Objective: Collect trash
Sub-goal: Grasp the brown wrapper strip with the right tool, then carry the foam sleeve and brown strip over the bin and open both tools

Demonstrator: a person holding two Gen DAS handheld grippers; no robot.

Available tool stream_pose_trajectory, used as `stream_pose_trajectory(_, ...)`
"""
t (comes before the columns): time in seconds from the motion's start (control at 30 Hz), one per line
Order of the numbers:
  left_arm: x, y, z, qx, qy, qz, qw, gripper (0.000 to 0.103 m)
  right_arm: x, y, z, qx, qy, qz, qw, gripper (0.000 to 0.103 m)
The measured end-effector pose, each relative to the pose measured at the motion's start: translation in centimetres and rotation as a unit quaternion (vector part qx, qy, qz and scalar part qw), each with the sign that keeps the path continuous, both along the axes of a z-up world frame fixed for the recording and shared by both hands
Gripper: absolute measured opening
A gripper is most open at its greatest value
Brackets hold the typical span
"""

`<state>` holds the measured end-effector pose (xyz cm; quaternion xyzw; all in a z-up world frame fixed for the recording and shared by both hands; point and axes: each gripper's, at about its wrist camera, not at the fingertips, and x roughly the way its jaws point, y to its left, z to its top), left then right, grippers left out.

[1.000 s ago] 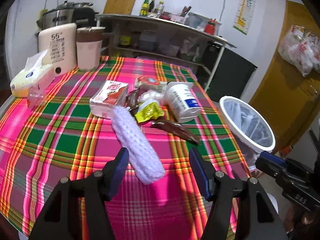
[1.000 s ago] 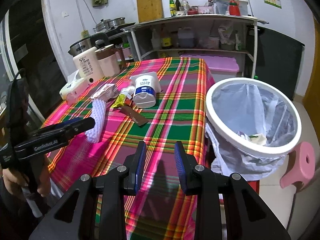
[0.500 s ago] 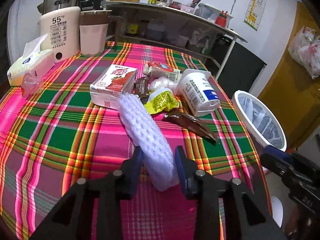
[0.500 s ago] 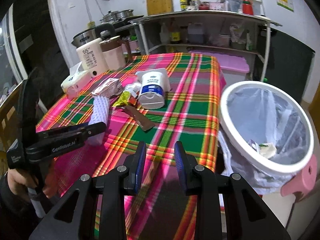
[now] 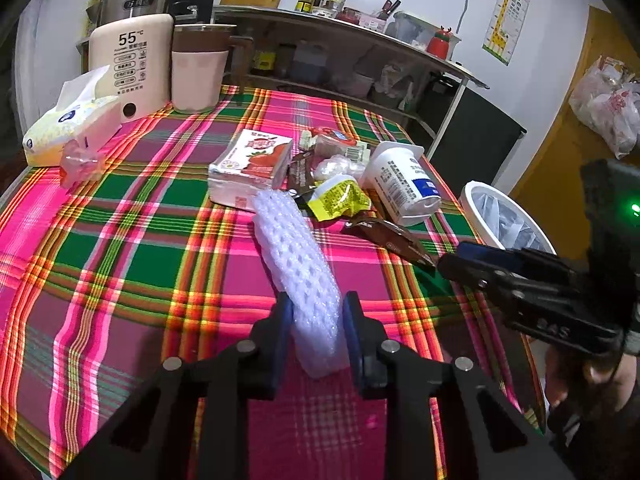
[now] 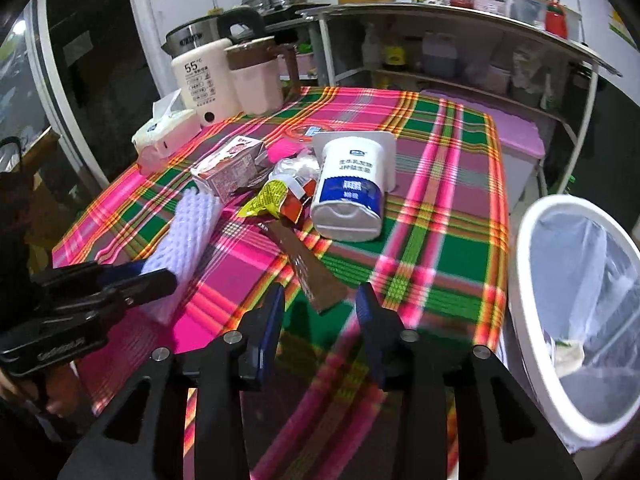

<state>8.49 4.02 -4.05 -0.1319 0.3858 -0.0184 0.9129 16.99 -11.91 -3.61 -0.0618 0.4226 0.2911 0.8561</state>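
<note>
My left gripper [image 5: 314,314] is shut on the near end of a white foam net sleeve [image 5: 298,260] lying on the plaid tablecloth [image 5: 132,240]; the sleeve also shows in the right wrist view [image 6: 188,236]. My right gripper [image 6: 320,308] is open and empty, its jaws on either side of the near end of a brown wrapper [image 6: 312,276]. Beyond lie a yellow wrapper [image 6: 266,198], a white yogurt tub [image 6: 352,190] on its side and a red-white milk carton [image 6: 228,166]. A white bin with a clear liner [image 6: 576,312] stands right of the table.
A tissue pack [image 5: 68,132], a cream kettle marked 55 [image 5: 128,64] and a pink jug [image 5: 198,68] stand at the table's far left. A steel shelf [image 5: 360,48] with bottles lines the back wall. A black appliance [image 5: 472,132] stands behind the bin.
My left gripper closed on the foam sleeve's near end. My right gripper opened and moved forward over the table edge to the brown wrapper.
</note>
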Motion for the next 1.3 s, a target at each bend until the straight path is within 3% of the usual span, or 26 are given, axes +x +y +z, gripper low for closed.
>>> stream_pose_trajectory(0.43,-0.4,0.7,-0.2,-0.009,0.0,-0.001,1.0,0.026,2.0,2.5,-1.4,-0.025,0.019,0.028,0.999,0.038)
stream_pose_trajectory(0.5,-0.4,0.7,-0.2,-0.009,0.0,0.0,1.0,0.026,1.7,2.7,-1.3,-0.022,0.024,0.034,0.999,0.025)
stream_pose_trajectory(0.67,-0.7,0.5,0.0,-0.008,0.0,0.0,1.0,0.026,0.6,2.8,-1.3,-0.02,0.025,0.032,0.999,0.025)
stream_pose_trajectory(1.3,-2.7,-3.1,2.7,-0.004,-0.027,-0.04,0.9988,0.026,-4.7,-3.1,2.0,0.04,0.005,-0.042,0.998,0.025)
